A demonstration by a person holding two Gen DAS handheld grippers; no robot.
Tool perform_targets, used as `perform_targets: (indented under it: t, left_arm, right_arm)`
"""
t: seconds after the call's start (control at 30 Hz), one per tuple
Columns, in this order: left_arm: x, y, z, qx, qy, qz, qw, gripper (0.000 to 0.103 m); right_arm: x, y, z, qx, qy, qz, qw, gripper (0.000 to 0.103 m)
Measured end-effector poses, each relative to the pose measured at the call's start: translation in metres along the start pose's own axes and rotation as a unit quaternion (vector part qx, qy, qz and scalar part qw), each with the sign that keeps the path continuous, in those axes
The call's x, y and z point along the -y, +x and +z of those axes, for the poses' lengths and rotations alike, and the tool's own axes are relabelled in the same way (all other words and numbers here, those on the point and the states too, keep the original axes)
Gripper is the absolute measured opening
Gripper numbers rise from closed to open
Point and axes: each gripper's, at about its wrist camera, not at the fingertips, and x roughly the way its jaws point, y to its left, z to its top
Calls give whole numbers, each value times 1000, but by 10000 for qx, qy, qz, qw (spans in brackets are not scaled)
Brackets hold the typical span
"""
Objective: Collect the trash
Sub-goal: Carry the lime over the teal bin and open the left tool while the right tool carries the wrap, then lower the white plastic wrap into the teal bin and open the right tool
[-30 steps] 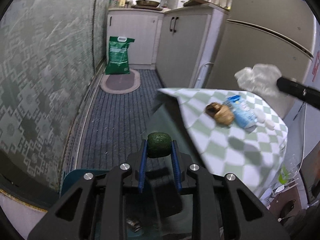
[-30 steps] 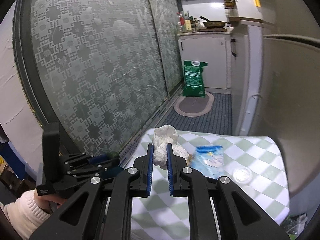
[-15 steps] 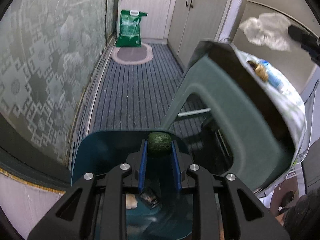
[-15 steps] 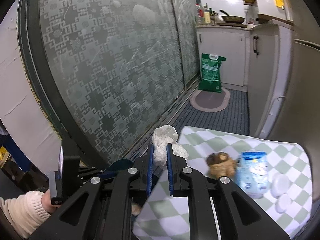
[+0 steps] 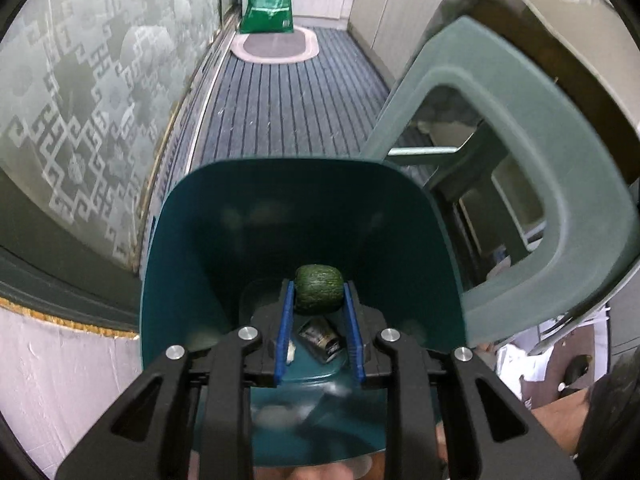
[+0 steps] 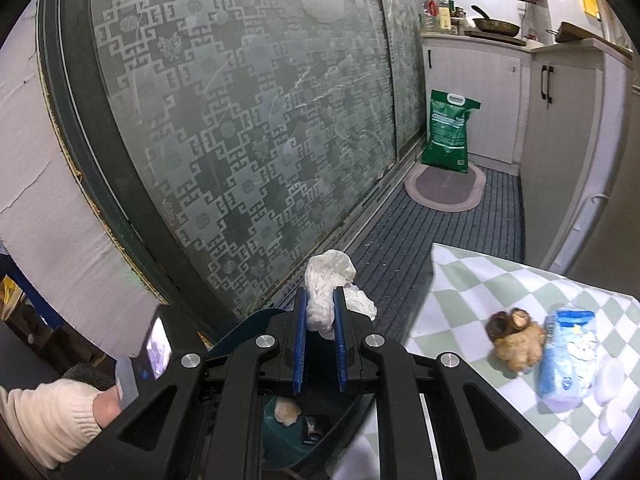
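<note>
since the earlier frames my left gripper (image 5: 319, 294) has dropped from tabletop level down over the teal bin (image 5: 192, 264), and my right gripper (image 6: 320, 312) has swung away from the tabletop (image 6: 460, 292) toward the bin side, so the checked cloth now sits off to my right.

going from big to small: the patterned glass door (image 6: 248, 128) fills the left of both views, with the striped floor mat (image 5: 288, 112) running back to the white cabinets (image 6: 472, 92). the grey-green plastic stool frame (image 5: 532, 128) under the tabletop looms on the right of my left view. the bin is directly beneath my left gripper, its mouth open toward me. a green sack (image 6: 450, 136) stands at the far end of the floor by an oval rug (image 6: 444, 188).

on the tabletop i see a blue packet (image 6: 566, 356) lying just beside a brown lumpy item (image 6: 516, 344), the two touching, with pale round pieces (image 6: 610, 376) near the packet's right edge.

my left gripper is clamped on a dark green avocado (image 5: 319, 288), held inside the bin's mouth above a small dark can (image 5: 320, 338) lying at the bottom. my right gripper is pinched on a crumpled white tissue (image 6: 330, 292), held beside the tabletop's left edge, above the bin's rim. a pale scrap (image 6: 286, 410) lies in the bin below it.
</note>
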Motion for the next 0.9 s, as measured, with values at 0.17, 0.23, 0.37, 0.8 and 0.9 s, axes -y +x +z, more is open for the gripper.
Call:
perform_targets:
  t: [0.17,0.23,0.37,0.8,0.9]
  left_arm:
    - [-8,5,-8,-131,62,45,9999,31]
    - [-11,5,-9,-142,49,58,9999,31]
    - [-19,2,-10,-86,10,56,9999,31]
    - [-37,-36,-1,649,-210,-38,9977,28]
    - [-41,-48,2,832,-266,-71,9961,25]
  right_arm:
    - [-10,14,0,-107,-29,77,9999,12]
    - [-13,18,0,-143,-36,92,9998,12]
    - [-19,28,-1,-232,-44,125,9996,12]
    - [-48,82,-23,-844,-220,224,9959,12]
    - [-54,95,-31,-991,-267,233,9944,12]
